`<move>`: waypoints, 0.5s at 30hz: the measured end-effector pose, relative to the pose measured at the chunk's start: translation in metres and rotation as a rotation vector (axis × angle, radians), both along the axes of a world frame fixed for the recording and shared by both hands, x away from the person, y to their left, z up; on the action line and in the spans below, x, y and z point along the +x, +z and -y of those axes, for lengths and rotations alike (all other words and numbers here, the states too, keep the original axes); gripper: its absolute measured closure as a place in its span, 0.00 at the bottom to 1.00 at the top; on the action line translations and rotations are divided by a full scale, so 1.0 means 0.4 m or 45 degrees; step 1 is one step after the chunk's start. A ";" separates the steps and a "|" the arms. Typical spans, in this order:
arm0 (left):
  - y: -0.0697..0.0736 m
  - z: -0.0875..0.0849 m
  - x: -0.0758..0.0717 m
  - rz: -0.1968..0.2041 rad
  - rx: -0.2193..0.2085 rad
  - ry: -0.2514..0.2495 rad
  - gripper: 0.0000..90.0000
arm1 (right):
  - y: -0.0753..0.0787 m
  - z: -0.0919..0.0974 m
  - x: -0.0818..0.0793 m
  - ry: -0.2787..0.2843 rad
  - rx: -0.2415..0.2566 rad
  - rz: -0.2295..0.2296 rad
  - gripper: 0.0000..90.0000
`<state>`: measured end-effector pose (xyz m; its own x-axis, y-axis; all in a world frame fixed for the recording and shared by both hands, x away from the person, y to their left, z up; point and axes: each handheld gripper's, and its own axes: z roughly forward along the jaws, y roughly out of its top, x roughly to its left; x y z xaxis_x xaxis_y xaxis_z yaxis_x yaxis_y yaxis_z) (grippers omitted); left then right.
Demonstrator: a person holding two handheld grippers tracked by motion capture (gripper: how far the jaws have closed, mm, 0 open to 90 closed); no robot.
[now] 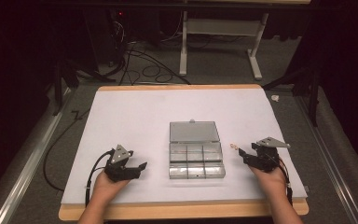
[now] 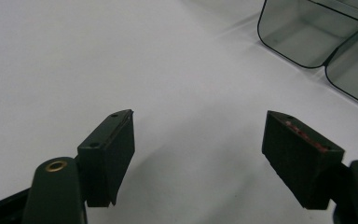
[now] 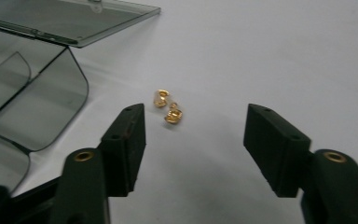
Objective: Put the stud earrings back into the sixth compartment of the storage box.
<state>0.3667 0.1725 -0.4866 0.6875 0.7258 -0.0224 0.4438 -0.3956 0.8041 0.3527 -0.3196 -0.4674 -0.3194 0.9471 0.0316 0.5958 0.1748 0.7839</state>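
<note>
A clear grey compartment box (image 1: pixel 196 158) lies open in the middle of the white mat, its lid (image 1: pixel 194 131) folded flat toward the far side. Two small gold metal pieces (image 3: pixel 167 106) lie side by side on the mat just right of the box, a faint speck (image 1: pixel 234 147) in the high view. My right gripper (image 1: pixel 248 155) rests on the mat right of the box, jaws open, the gold pieces just ahead of its fingertips (image 3: pixel 131 126). My left gripper (image 1: pixel 140 167) rests left of the box, jaws open and empty (image 2: pixel 200 135).
The box's corner compartments (image 2: pixel 307 32) lie ahead and to the right of the left gripper. The white mat (image 1: pixel 135 112) covers a wooden table with wide bare room on the far side. Cables and a table frame (image 1: pixel 219 32) stand on the floor beyond.
</note>
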 end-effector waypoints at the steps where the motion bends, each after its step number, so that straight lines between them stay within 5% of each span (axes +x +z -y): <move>1: 0.000 0.000 0.000 0.000 0.005 -0.002 0.29 | 0.000 -0.003 0.002 0.006 0.011 -0.003 0.48; 15: 0.002 -0.003 -0.012 0.059 -0.001 0.049 0.31 | -0.010 -0.017 0.061 0.080 0.074 -0.046 0.77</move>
<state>0.3620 0.1737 -0.4859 0.6597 0.7515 0.0081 0.4210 -0.3784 0.8243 0.3771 -0.3130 -0.4715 -0.3761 0.9213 0.0988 0.6132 0.1675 0.7720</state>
